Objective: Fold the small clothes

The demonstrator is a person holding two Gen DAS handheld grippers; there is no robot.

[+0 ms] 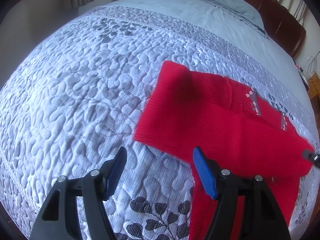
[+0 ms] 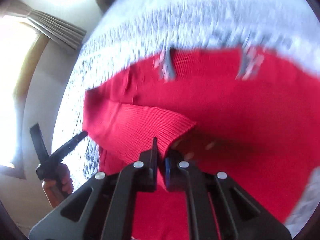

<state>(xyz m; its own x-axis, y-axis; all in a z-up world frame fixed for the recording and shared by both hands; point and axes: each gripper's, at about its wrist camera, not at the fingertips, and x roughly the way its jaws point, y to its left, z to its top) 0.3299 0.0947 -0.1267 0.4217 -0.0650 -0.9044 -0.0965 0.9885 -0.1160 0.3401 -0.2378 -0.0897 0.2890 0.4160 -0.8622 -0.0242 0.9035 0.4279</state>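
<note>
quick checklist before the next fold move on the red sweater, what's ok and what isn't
1. Right gripper shut on the ribbed edge of the red sweater: ok.
2. Left gripper open and holding nothing, over the quilted bedspread: ok.
3. Sweater body lying flat on the bedspread: ok in the left wrist view.
4. Landing spot for the lifted edge: cannot tell, the right wrist view is blurred.
5. Left gripper clear of the fold path: not ok, one finger overlaps the sweater's near part.
</note>
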